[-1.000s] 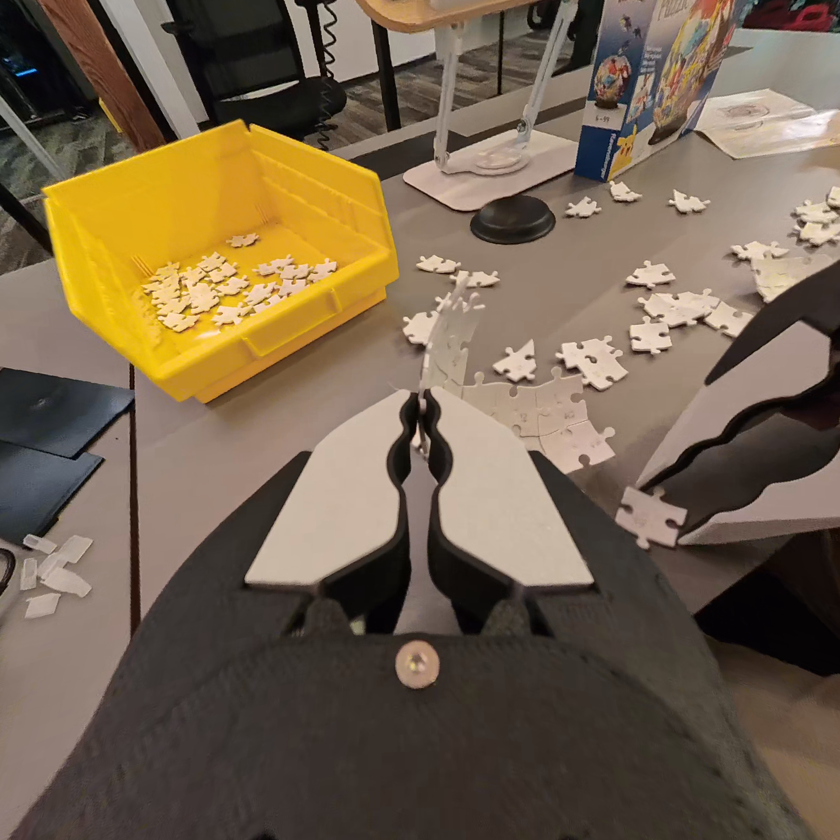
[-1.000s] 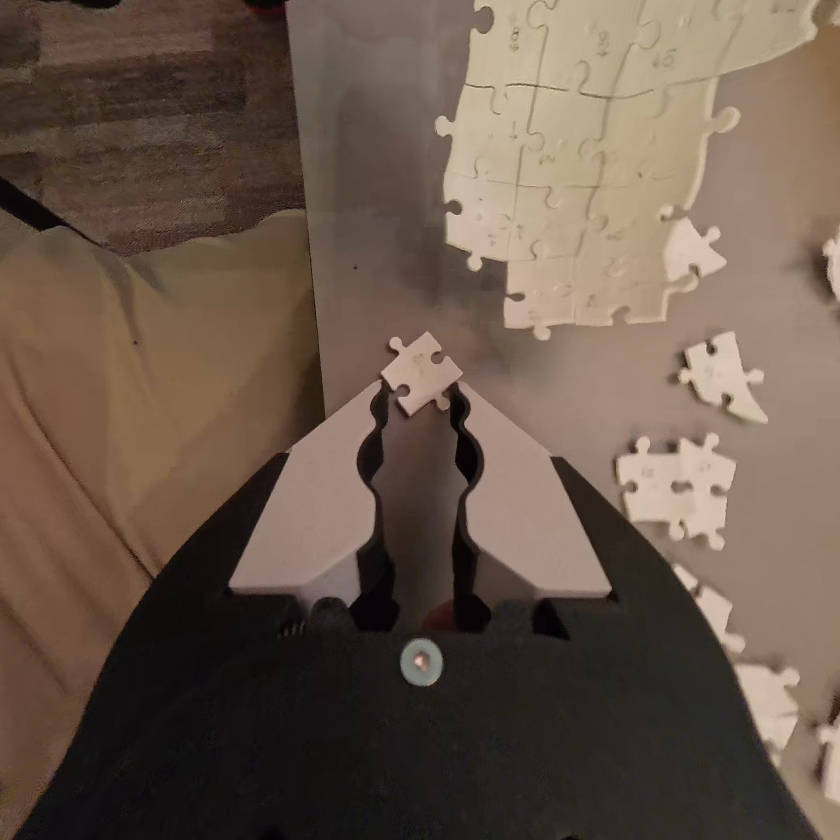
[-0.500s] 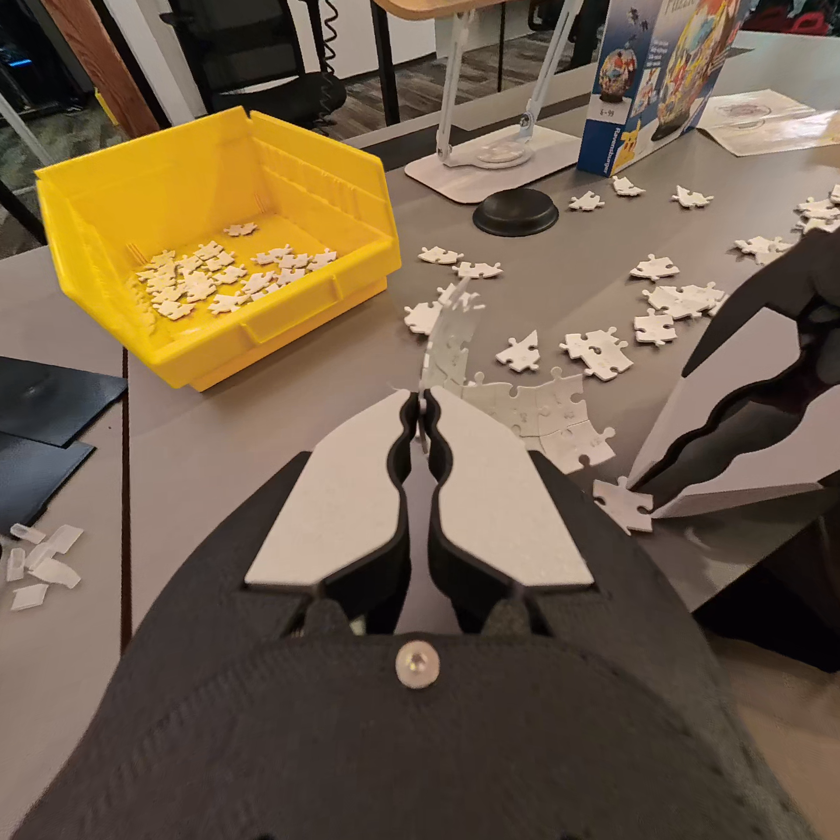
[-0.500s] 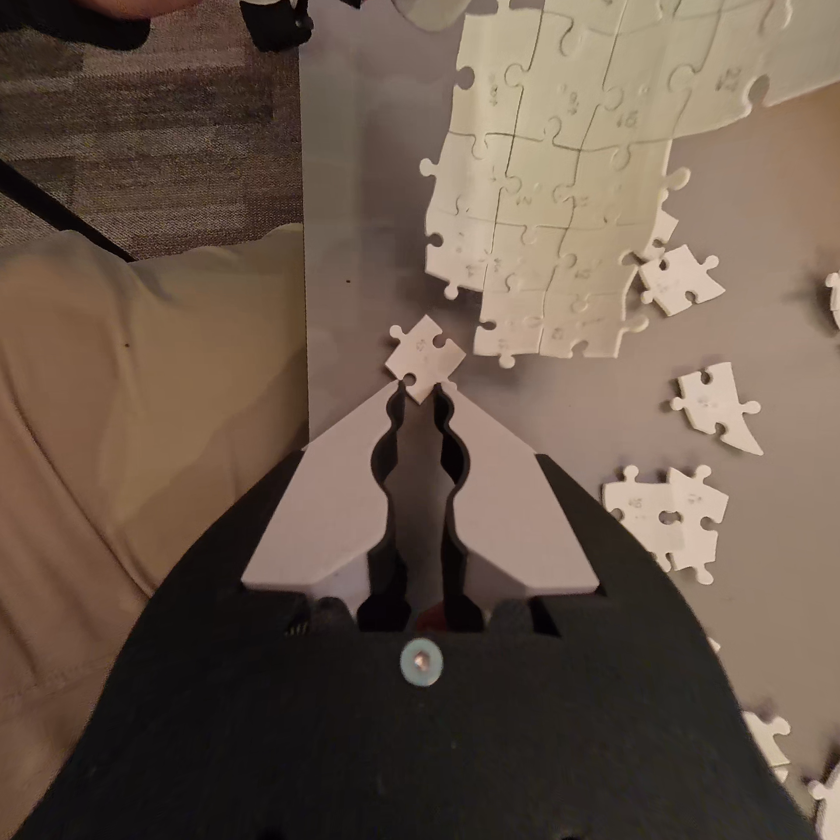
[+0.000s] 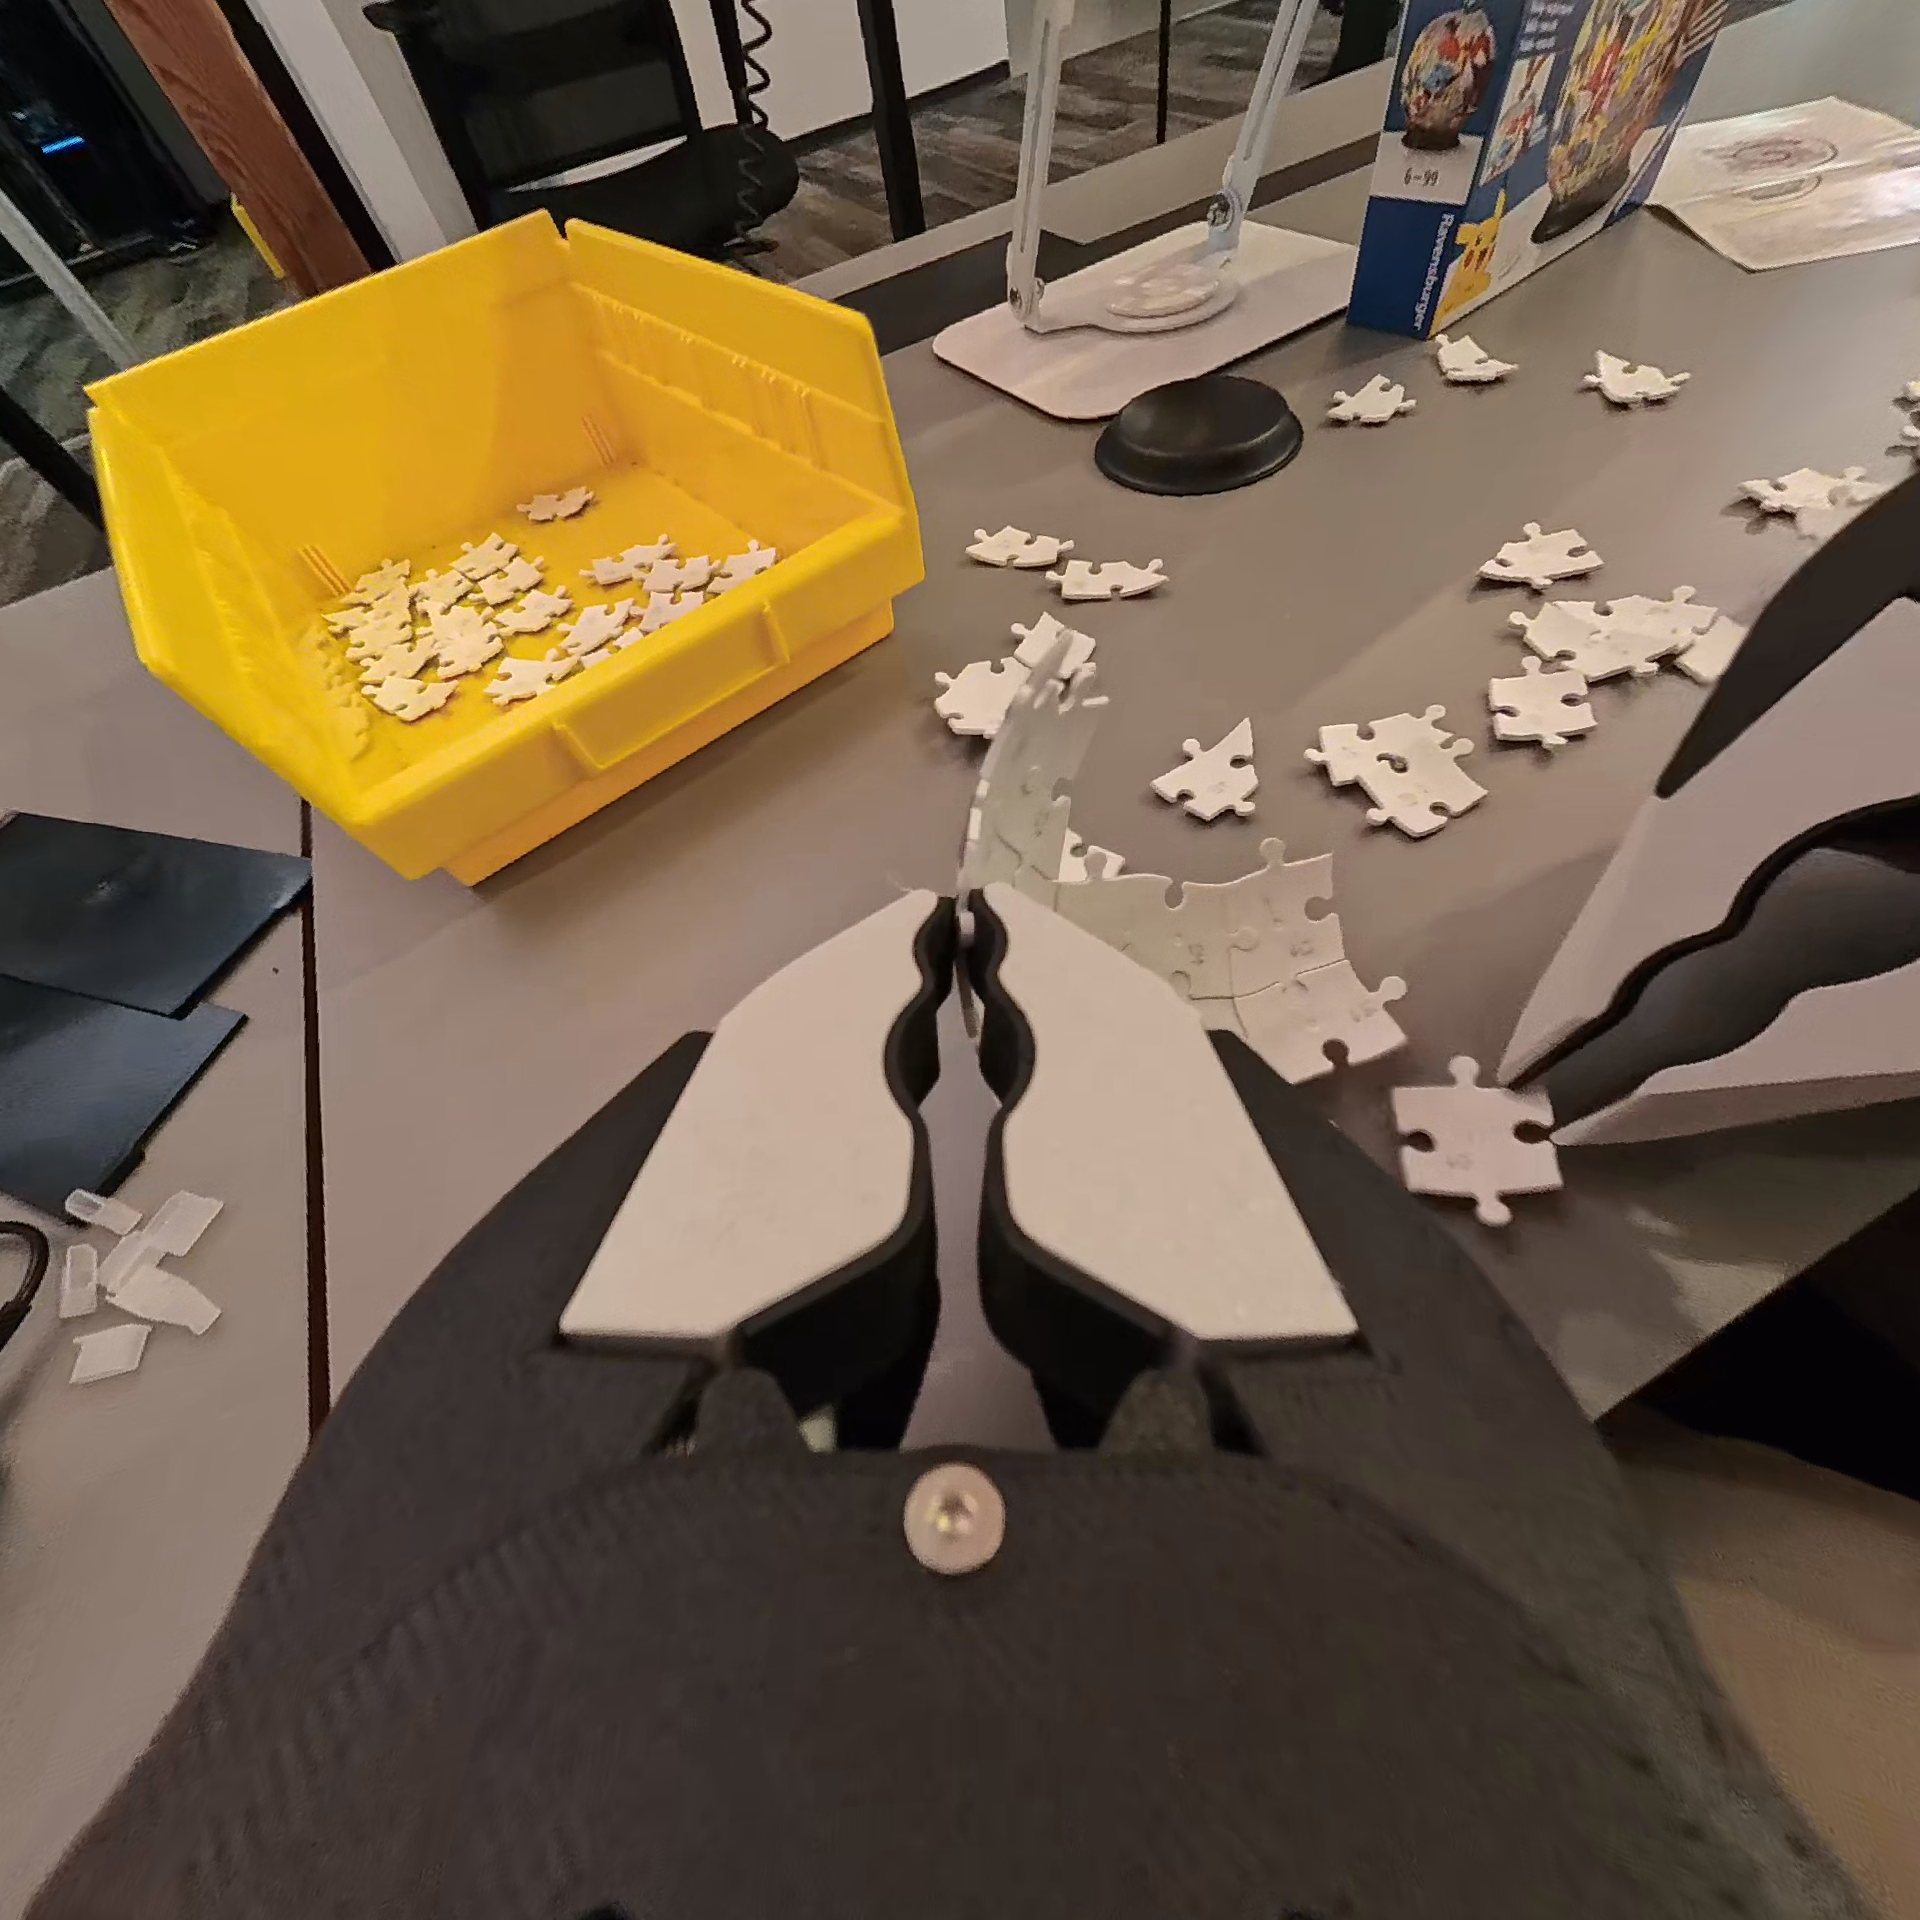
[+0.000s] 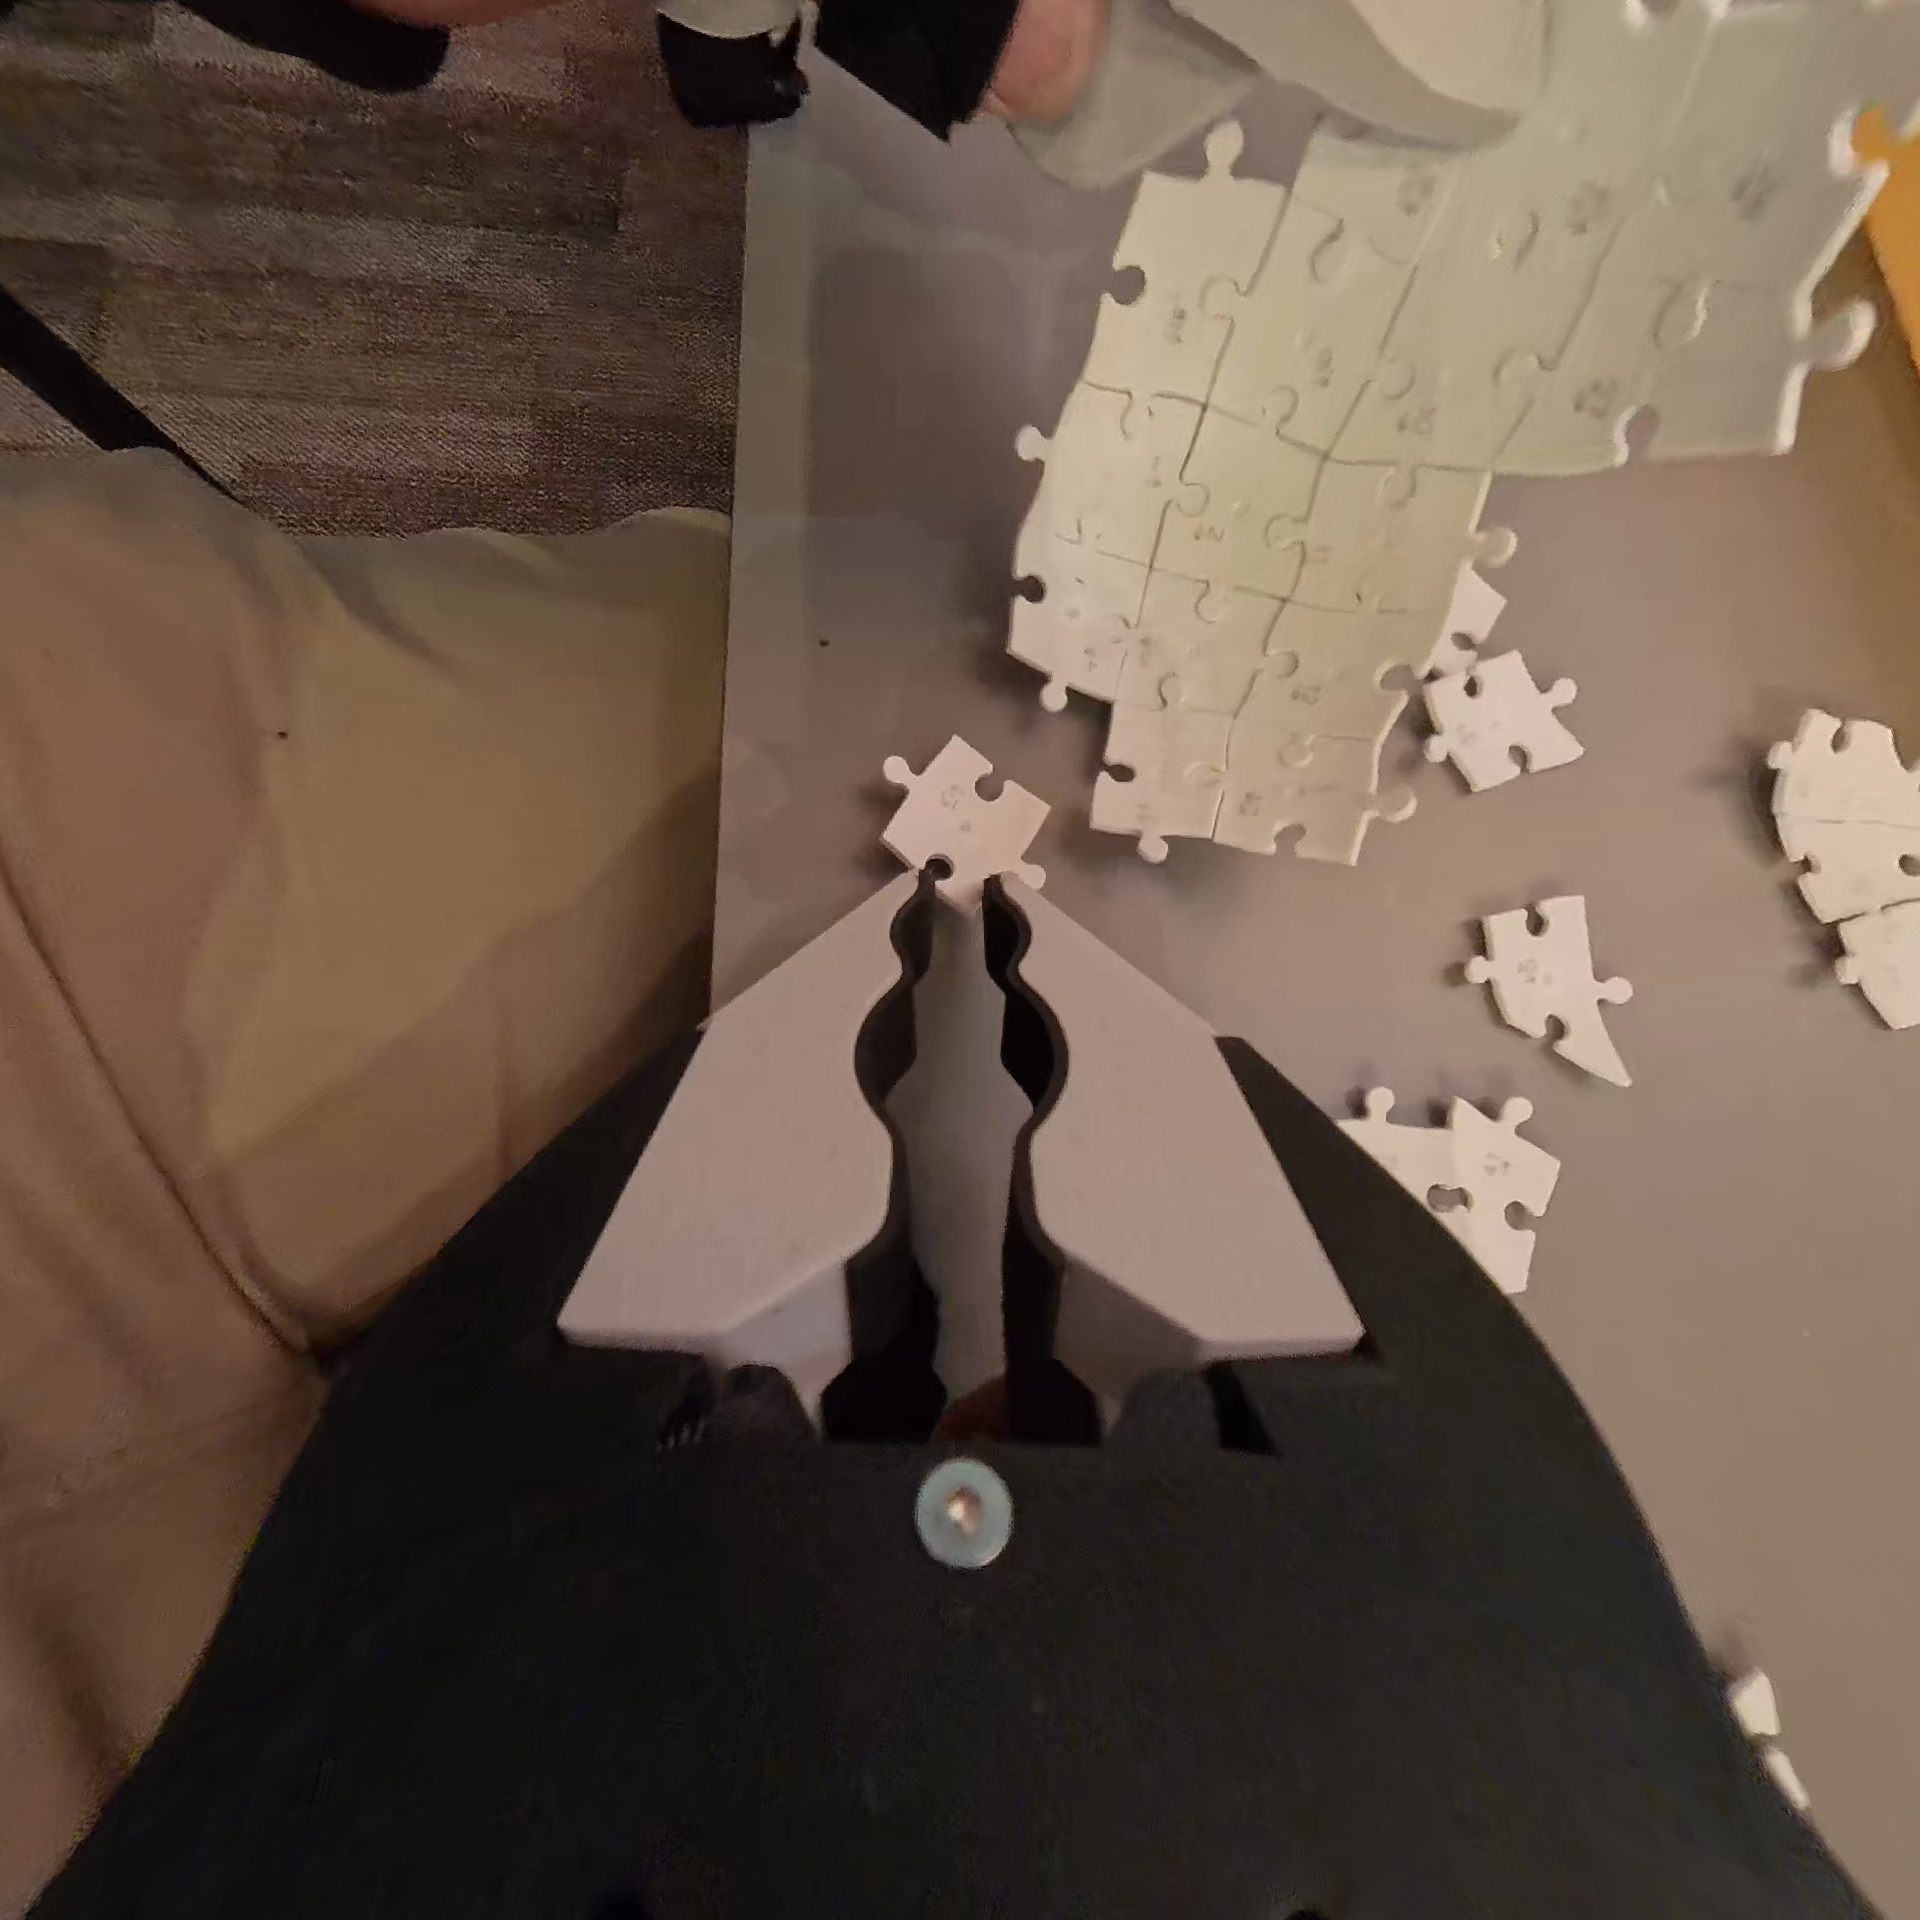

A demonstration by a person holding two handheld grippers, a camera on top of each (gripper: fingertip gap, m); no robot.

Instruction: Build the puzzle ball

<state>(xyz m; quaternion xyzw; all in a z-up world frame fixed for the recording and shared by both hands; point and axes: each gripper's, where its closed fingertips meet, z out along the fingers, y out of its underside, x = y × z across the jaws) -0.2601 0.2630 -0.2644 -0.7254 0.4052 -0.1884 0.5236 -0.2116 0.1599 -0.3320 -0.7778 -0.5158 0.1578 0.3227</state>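
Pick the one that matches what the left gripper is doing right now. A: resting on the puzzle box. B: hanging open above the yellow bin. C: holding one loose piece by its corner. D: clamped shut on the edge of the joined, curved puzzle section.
D: the left gripper has its fingers closed on the edge of the assembled puzzle section, which curves up beyond its tips.

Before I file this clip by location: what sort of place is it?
Probably an office or lab workspace, not a home. Grey worktables sit pushed together, a black office chair stands behind them on carpet-tiled floor, and a yellow parts bin holds loose puzzle pieces.
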